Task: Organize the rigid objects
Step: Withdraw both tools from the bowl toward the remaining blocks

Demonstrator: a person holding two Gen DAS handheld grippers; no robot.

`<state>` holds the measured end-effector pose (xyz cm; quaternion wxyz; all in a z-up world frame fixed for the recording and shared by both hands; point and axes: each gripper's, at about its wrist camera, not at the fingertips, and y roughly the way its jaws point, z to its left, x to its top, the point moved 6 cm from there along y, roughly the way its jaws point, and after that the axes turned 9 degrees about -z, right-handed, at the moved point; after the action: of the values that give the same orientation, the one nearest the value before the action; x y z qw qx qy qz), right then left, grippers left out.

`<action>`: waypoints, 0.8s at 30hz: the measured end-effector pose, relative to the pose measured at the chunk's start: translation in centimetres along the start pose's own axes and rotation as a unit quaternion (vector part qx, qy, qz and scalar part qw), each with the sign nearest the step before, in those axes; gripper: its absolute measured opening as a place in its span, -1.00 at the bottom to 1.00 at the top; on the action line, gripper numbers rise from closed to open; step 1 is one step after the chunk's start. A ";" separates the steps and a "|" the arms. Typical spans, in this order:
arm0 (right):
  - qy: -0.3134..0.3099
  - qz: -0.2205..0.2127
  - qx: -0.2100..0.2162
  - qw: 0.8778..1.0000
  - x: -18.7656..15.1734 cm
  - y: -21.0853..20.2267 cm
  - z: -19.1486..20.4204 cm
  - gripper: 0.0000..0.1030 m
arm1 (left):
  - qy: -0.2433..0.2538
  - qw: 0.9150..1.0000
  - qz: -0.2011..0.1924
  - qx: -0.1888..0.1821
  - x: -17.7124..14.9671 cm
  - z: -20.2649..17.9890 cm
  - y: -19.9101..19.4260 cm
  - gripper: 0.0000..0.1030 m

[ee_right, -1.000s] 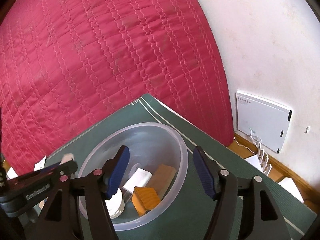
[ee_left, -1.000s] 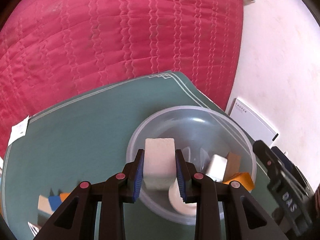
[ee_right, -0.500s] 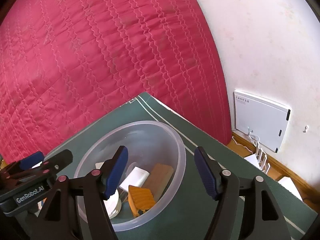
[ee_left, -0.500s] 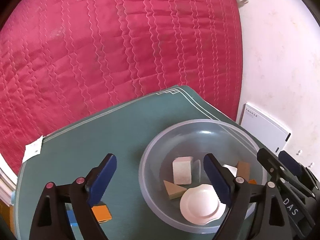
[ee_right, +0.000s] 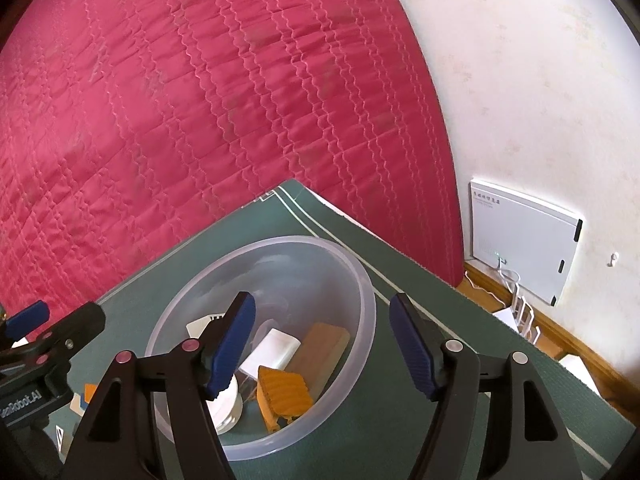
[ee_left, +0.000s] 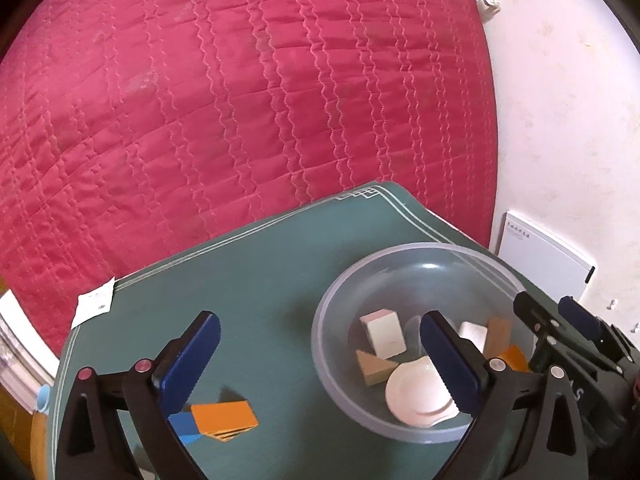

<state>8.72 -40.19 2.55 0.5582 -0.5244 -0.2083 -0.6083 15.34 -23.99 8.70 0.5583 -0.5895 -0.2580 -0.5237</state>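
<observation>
Two claws: my left claw (ee_left: 320, 360) stood spread wide and empty, its jaws having just been opening with nothing left between them; my right claw (ee_right: 322, 344) hung partly open over the bowl's (ee_right: 362, 280) near side, gripping nothing.
Next thing: the orange block (ee_left: 224, 417) lay flat on the green tabletop (ee_left: 260, 280), outside the bowl, touching a blue piece (ee_left: 185, 426).
Direction: it sat just below and inside my left claw's left finger (ee_left: 192, 360), nearer me than the bowl, so I judged the left hand the closer one.
Long axis: it ran roughly across the left view, about in line with the jaw gap; I judged a wrist turn was needed.
Bowl contents: white cube (ee_left: 384, 334), wooden wedge (ee_left: 374, 370), white lid (ee_left: 420, 396), other blocks.
Writing: "GenRobot.AI" showed upside down on the left claw's body (ee_right: 20, 400); the wall box (ee_right: 524, 240) lettering was too small to read.
</observation>
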 end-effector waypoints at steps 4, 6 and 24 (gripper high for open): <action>-0.007 0.003 0.005 1.000 -0.2 0.0 0.4 0.37 | -0.010 1.000 0.003 0.014 -0.8 1.2 -0.5 0.98; -0.011 0.006 0.006 1.000 -0.4 0.1 0.7 0.37 | -0.015 1.000 0.007 0.021 -1.2 1.8 -0.6 0.98; -0.021 0.016 0.006 1.000 -0.9 0.3 1.1 0.37 | -0.108 0.990 0.051 0.070 -6.9 10.1 -3.3 0.98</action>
<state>9.32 -38.92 2.07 0.5662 -0.5370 -0.2149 -0.5873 13.50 -11.88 5.44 0.5933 -0.6141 -0.3224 -0.4086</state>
